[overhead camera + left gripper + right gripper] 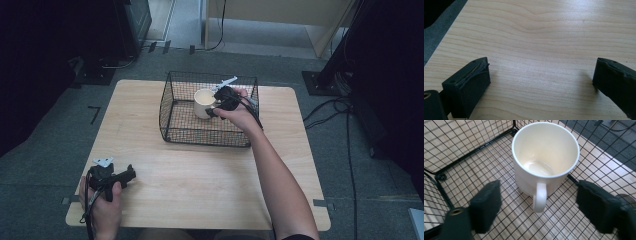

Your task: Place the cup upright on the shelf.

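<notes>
The mug (545,157) looked like glazed ceramic, cream-white, smooth and glossy, with soft reflections on its inner bottom and along the handle. The basket (469,152) was thin black wire, a coated metal grid with a dull sheen. The worktop (544,37) showed pale wood with a flowing grain, smooth and satin rather than shiny. The pads (470,86) of the left hand-held gripper (541,82) were matt black, rubbery, and frayed at the edges. The floor (45,165) looked like grey, rough-textured carpet.
</notes>
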